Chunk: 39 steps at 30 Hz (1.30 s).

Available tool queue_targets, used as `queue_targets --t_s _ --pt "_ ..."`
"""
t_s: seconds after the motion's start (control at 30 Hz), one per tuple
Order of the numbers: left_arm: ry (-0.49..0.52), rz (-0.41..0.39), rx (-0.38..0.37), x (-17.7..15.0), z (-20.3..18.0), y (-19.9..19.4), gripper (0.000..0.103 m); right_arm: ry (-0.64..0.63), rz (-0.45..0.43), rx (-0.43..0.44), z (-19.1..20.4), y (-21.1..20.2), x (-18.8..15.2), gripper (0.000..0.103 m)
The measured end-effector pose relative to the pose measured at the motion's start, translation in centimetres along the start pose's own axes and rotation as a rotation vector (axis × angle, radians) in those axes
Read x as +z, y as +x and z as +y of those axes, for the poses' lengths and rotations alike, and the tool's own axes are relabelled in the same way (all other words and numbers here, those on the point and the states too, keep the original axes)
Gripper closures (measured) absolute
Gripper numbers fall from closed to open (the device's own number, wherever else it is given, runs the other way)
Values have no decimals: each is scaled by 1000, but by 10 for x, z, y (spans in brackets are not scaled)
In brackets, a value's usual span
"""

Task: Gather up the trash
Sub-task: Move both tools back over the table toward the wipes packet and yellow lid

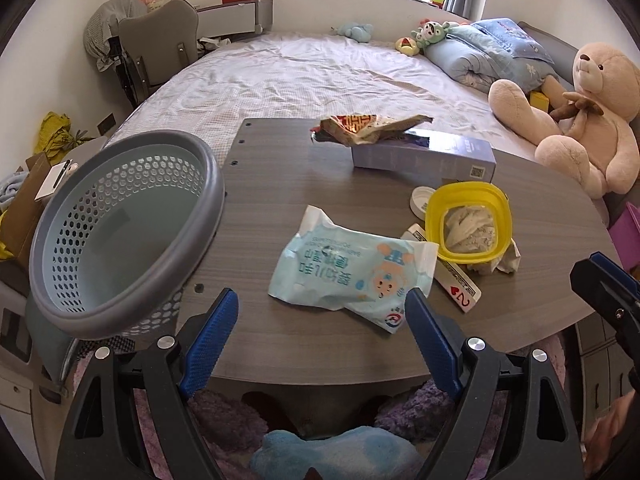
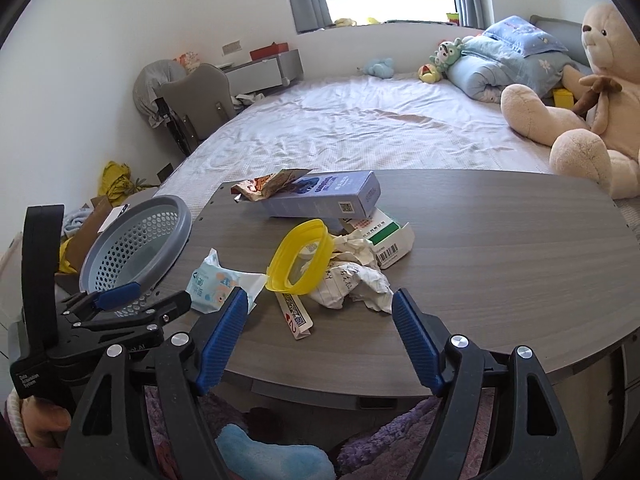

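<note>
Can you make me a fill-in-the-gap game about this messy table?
1. The grey perforated plastic basket has ____ in it.
2. The playing card under the yellow square plastic lid shows the number ____.
3. The left hand-held gripper is ____, and holds nothing.
4. The crinkled snack wrapper lies on the purple cardboard ____.

Missing words: nothing; 2; open; box

A pale blue wet-wipe pack [image 1: 352, 276] is lying flat on the table beside a tilted grey perforated basket [image 1: 120, 232]. A yellow lid [image 1: 468, 222] is resting on crumpled paper [image 2: 352, 280], near a purple box [image 1: 424, 156] bearing a torn wrapper [image 1: 360, 128].
</note>
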<state>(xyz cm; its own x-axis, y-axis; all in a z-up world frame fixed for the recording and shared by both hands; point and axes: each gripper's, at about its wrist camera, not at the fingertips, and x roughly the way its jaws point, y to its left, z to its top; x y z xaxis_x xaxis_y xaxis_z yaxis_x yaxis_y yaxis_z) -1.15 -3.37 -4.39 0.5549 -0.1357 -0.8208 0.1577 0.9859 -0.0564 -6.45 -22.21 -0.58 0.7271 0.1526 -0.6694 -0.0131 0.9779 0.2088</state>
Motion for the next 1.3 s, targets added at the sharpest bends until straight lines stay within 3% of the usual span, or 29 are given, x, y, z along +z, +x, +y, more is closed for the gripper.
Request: queue_targets --t_s 0.23,0.5,0.73,1.3 --pt "20 59 12 -5 -26 20 21 39 -21 26 -18 -8 -3 30" --pt "10 83 48 -4 -30 36 21 62 -26 49 -29 -10 -7 30" --pt "-24 105 66 -4 -20 45 21 77 -36 57 -33 -14 -8 30" --pt "-122 74 133 -5 17 31 21 62 -62 67 -29 -23 -5 30"
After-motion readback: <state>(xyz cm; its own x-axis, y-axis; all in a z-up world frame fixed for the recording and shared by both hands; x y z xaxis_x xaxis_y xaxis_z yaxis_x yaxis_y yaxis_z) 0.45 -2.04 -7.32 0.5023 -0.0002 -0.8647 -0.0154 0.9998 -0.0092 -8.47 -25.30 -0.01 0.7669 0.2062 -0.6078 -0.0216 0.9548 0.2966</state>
